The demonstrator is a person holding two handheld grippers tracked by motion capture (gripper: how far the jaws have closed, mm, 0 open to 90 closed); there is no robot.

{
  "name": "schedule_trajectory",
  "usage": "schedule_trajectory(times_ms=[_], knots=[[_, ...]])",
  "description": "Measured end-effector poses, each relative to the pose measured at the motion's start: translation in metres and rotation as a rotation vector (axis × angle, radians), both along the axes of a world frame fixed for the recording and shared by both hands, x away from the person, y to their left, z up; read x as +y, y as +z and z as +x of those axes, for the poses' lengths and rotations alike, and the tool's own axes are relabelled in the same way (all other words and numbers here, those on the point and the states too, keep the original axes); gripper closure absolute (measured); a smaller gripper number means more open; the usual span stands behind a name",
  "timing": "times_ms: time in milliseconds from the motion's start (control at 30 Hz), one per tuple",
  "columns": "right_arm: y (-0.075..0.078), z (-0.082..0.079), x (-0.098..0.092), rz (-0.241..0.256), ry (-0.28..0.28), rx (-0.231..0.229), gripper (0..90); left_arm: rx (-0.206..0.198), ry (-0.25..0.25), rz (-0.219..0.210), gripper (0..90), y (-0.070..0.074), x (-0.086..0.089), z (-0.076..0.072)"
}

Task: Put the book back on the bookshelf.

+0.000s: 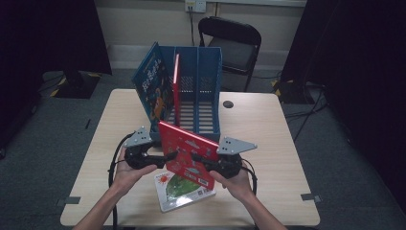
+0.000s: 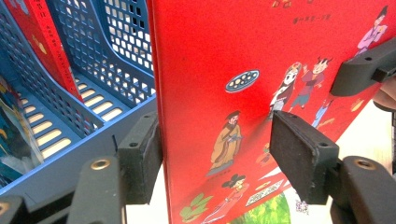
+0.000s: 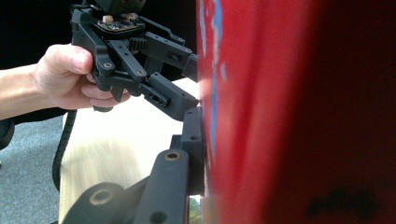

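Both tools, left (image 1: 168, 156) and right (image 1: 196, 157), hold the red picture book (image 1: 186, 154) upright for slotting into the blue file rack (image 1: 209, 81); the right pinches it, the left's jaws are spread.

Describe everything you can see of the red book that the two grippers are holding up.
The red book is a thin picture book with a glossy red cover printed with small cartoon figures in robes. It is held on edge, tilted, above the table in front of the blue file rack. The left gripper straddles one edge with its right jaw apart from the cover; the right gripper presses on the opposite side. Below it lies another book.
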State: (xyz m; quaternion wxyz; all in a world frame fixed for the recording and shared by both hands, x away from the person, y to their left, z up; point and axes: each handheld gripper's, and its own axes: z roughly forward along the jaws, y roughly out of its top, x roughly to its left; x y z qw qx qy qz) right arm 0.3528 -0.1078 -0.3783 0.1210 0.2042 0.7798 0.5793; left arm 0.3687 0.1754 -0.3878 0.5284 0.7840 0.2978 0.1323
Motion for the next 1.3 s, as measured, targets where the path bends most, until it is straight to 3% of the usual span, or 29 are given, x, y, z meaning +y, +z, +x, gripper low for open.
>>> schedule_trajectory(times_ms=[167, 333, 667, 933, 1167, 1300], knots=[[0.001, 0.000, 0.000, -0.008, 0.012, 0.009, 79.7, 0.003, 0.006, 0.006, 34.2, 0.000, 0.000, -0.002], [0.003, -0.001, 0.002, -0.023, 0.012, -0.001, 80.4, 0.038, 0.011, -0.014, 32.0, 0.000, 0.001, 0.000], [0.003, 0.004, 0.000, -0.011, 0.003, 0.021, 80.5, 0.071, 0.061, 0.052, 18.0, -0.008, 0.011, -0.006], [0.004, 0.005, -0.003, -0.010, 0.001, 0.026, 80.5, 0.132, 0.102, 0.081, 15.8, -0.025, 0.025, -0.014], [0.007, 0.005, -0.009, -0.010, -0.018, 0.025, 80.6, 0.162, 0.144, 0.111, 15.8, -0.042, 0.040, -0.018], [0.008, 0.004, -0.012, -0.011, -0.025, 0.024, 80.6, 0.140, 0.131, 0.117, 15.7, -0.048, 0.046, -0.018]])
